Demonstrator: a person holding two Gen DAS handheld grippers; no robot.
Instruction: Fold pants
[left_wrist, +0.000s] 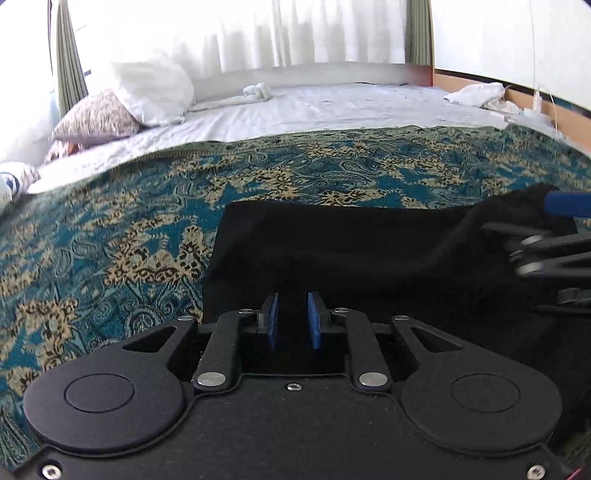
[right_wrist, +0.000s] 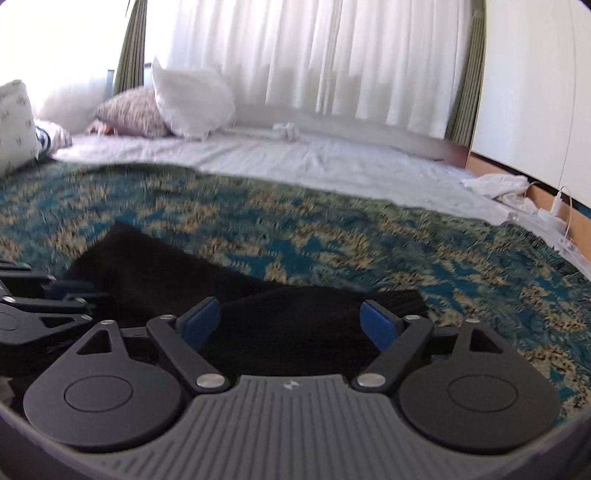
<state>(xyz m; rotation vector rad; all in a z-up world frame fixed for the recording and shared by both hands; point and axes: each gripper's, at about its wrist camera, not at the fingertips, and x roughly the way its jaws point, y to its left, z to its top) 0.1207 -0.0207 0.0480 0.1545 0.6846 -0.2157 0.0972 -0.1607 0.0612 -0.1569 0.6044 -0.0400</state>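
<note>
A: Bottom centre of the left wrist view, the left hand-held gripper (left_wrist: 293, 319) has its blue pads drawn near together over the black pants (left_wrist: 351, 251); whether cloth is pinched I cannot tell.

B: In the right wrist view, the right hand-held gripper (right_wrist: 291, 325) stands spread wide, the pants (right_wrist: 280, 328) bunched between its fingers.

A: The pants lie on the bedspread (left_wrist: 110, 236), lower centre. Behind, a sheet (left_wrist: 314, 107), pillows (left_wrist: 151, 92) upper left, curtains (right_wrist: 332, 55) at top.
</note>
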